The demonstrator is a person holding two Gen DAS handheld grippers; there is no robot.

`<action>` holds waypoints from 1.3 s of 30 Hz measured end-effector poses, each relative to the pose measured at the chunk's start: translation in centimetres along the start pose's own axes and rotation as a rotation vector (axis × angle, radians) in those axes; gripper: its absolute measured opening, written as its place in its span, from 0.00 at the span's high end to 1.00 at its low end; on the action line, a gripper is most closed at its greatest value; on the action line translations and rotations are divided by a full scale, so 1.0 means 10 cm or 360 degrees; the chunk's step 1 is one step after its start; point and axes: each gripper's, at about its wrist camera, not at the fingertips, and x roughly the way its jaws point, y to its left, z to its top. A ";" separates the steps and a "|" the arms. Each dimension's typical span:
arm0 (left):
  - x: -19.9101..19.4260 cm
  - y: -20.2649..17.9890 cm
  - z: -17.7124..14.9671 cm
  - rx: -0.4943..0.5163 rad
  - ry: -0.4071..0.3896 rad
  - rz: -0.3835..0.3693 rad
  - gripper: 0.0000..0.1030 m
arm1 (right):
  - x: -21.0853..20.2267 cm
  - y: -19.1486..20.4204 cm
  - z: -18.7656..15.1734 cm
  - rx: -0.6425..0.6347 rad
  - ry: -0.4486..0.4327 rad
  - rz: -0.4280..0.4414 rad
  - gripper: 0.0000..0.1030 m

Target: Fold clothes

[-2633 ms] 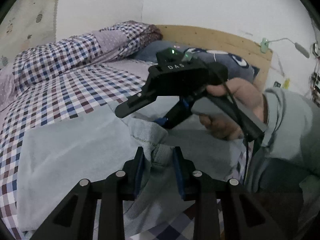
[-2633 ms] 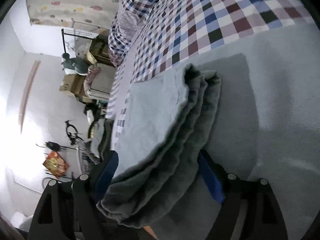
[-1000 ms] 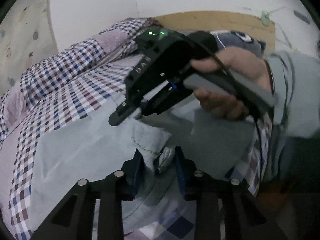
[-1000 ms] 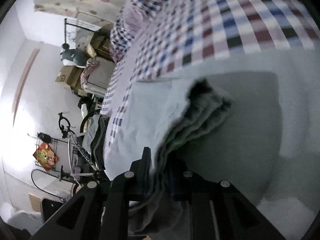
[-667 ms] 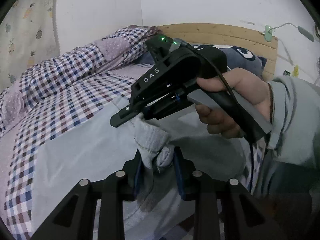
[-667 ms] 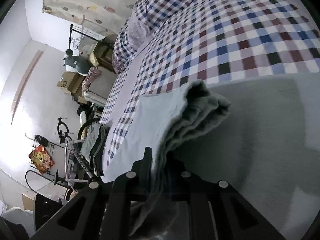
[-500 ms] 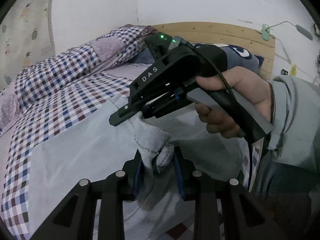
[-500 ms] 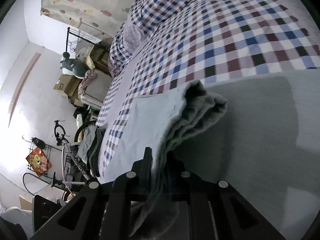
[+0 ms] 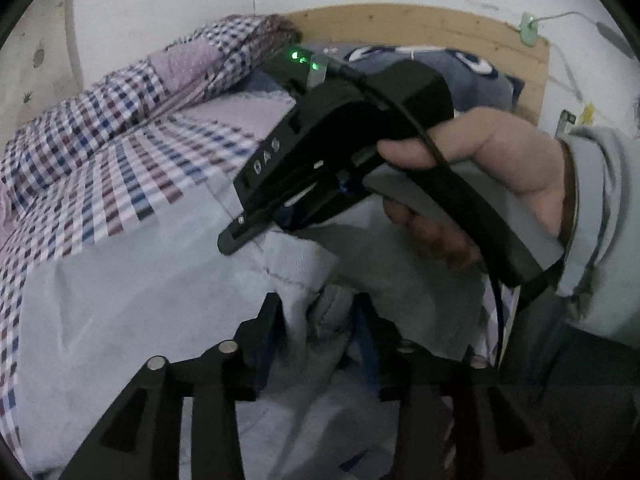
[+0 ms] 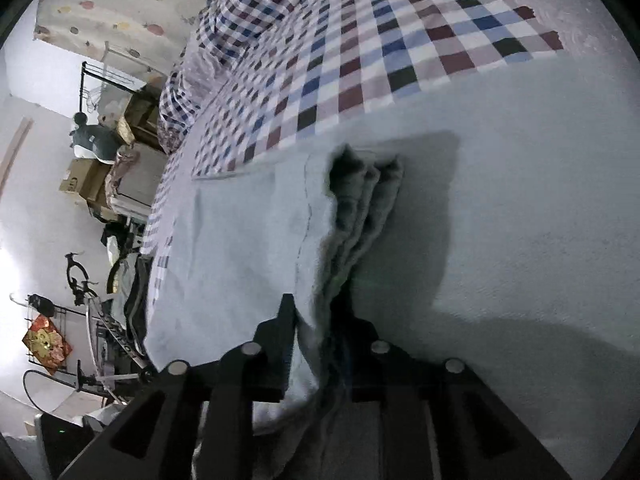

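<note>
A pale grey-blue garment (image 9: 120, 300) lies spread over the checked bed. My left gripper (image 9: 318, 310) is shut on a bunched, stitched corner of it near the front edge. Just beyond, a hand holds my right gripper (image 9: 280, 224), whose fingers pinch the same cloth. In the right wrist view the right gripper (image 10: 320, 312) is shut on a folded stack of the garment's layers (image 10: 360, 208), lifted off the flat part of the garment (image 10: 520, 220) below.
The checked bedsheet (image 9: 132, 168) runs left to a bunched quilt (image 9: 192, 68); a wooden headboard (image 9: 420, 28) and a dark pillow (image 9: 460, 68) stand behind. Beside the bed are cardboard boxes (image 10: 84, 176), a bicycle (image 10: 100, 320) and a clothes rack (image 10: 96, 84).
The right gripper went from open around the folded layers to shut on them, then lifted them. The left gripper stayed shut on the corner.
</note>
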 end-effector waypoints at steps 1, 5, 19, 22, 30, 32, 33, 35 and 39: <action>-0.05 0.01 0.01 -0.0011 -0.0015 -0.0026 0.48 | -0.08 -0.01 0.00 0.0000 -0.0037 -0.0015 0.71; -0.40 0.23 -0.01 -0.0117 -0.0164 -0.0048 0.32 | -0.49 -0.13 -0.02 0.0075 -0.0263 -0.0116 0.53; -1.53 2.27 -1.26 -0.1626 -0.0448 0.0262 0.25 | -0.70 0.20 -0.17 -0.0037 -0.0489 -0.0080 0.51; -1.34 2.28 -1.51 -0.1776 -0.0326 0.0138 0.25 | -0.63 0.27 -0.21 -0.0046 -0.0483 -0.0075 0.51; -0.78 2.37 -1.69 -0.2015 -0.0232 -0.0254 0.25 | -0.38 0.60 -0.28 -0.0148 -0.0449 -0.0046 0.51; -0.77 2.43 -1.80 -0.2124 -0.0279 -0.0287 0.37 | -0.29 0.69 -0.32 -0.0202 -0.0407 -0.0072 0.51; -0.76 2.46 -1.85 -0.2179 -0.0301 -0.0303 0.44 | -0.25 0.74 -0.34 -0.0233 -0.0384 -0.0095 0.51; -0.75 2.51 -1.95 -0.2262 -0.0337 -0.0338 0.60 | -0.17 0.84 -0.39 -0.0294 -0.0339 -0.0141 0.49; -0.72 2.50 -1.97 -0.2209 -0.0322 -0.0298 0.69 | -0.01 1.17 -0.36 -0.0395 -0.0299 -0.0246 0.42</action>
